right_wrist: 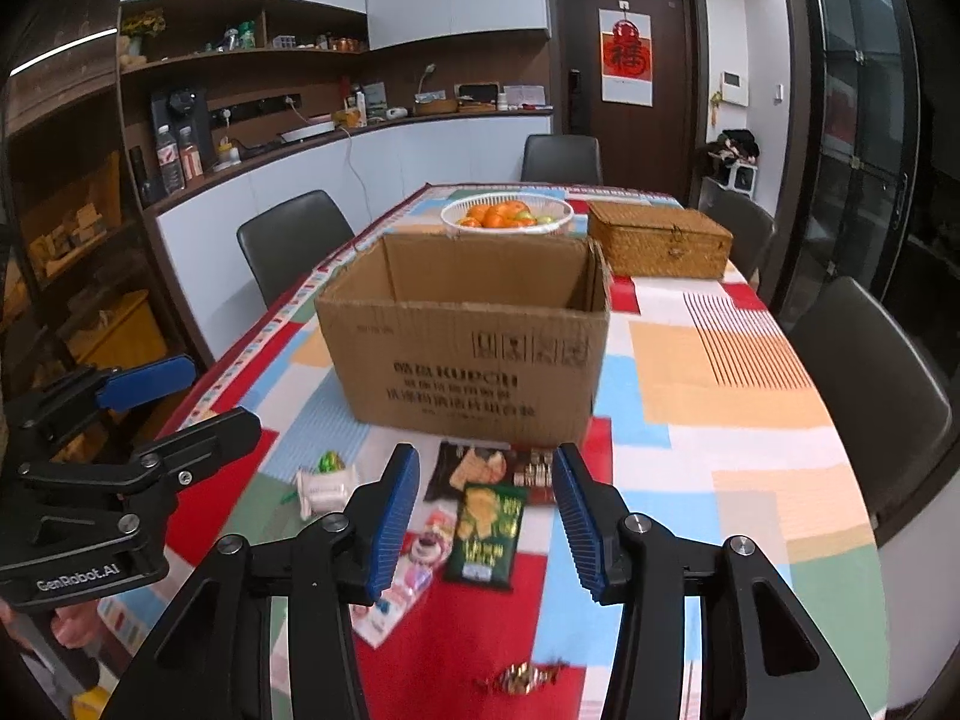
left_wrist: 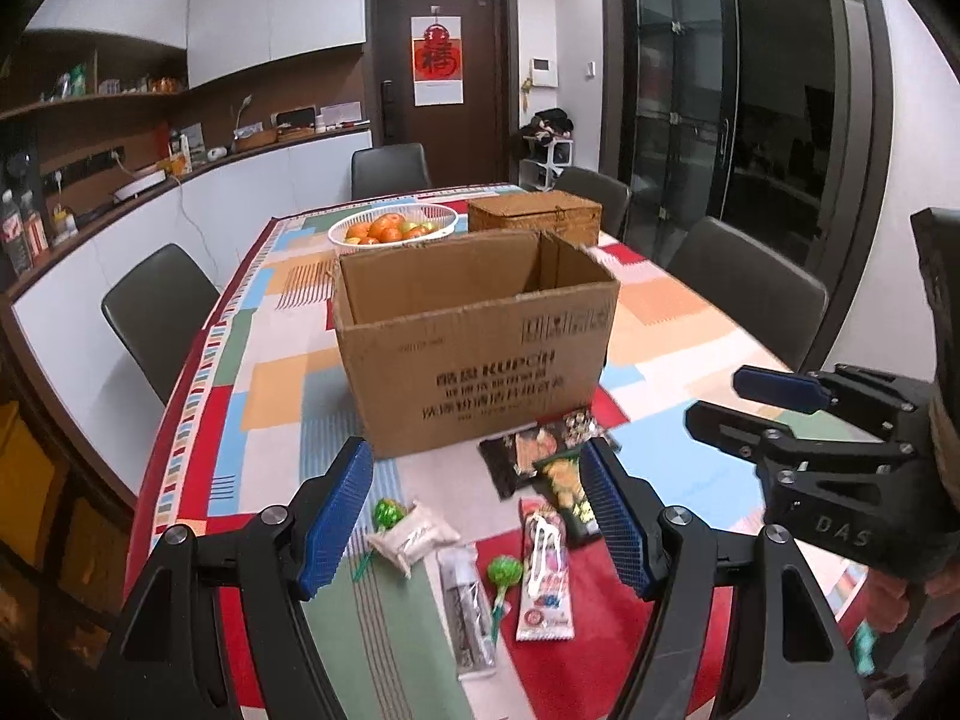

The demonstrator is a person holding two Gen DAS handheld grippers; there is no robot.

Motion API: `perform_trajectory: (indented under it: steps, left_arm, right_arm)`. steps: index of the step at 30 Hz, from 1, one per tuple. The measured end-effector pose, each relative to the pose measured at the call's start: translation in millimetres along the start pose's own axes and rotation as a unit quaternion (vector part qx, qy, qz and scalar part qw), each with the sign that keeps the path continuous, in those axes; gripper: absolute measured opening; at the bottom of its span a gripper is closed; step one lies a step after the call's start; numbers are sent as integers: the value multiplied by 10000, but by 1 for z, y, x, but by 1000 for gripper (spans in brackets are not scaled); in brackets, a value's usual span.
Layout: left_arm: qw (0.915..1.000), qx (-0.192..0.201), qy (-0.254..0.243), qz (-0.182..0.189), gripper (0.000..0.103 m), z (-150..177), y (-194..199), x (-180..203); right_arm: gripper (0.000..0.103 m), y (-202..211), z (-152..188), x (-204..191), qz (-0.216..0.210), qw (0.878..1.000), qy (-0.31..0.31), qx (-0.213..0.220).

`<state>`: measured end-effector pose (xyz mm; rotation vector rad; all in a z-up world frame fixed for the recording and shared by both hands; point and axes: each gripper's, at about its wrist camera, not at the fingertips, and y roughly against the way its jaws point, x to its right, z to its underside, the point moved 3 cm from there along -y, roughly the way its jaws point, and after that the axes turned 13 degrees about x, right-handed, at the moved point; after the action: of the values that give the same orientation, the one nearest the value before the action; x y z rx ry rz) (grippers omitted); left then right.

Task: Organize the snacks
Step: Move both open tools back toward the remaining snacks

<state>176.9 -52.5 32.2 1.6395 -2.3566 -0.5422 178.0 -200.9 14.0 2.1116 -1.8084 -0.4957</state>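
nearby, cardboard box (right_wrist: 468,354) open-topped; white basket (right_wrist: 507,217) holds oranges (right_wrist: 495,215).

Worktop cloth (right_wrist: 720,372): patchwork blocks of red, orange, light blue, green and white, some striped.
Cardboard box (right_wrist: 468,354): plain brown, black print.
Left tool (left_wrist: 474,519) and right tool (right_wrist: 486,525): black frames, blue ribbed pads.
Green snack bag (right_wrist: 487,534): dark green, yellow print.
Lollipop (left_wrist: 504,573): bright green.
Basket (right_wrist: 660,240): woven tan.

Patchwork-cloth table (left_wrist: 276,384): cardboard box (left_wrist: 480,354), fruit basket (left_wrist: 393,228), wicker case (left_wrist: 534,216), snack packets (left_wrist: 543,570).
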Motion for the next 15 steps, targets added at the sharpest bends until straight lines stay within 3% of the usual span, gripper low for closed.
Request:
perform_trajectory:
  steps: [15]
  left_arm:
    - [9997,-11,-227,-102,71,55,27,14]
  right_arm:
    - [47,13,75,4,55,9953,-85,-959]
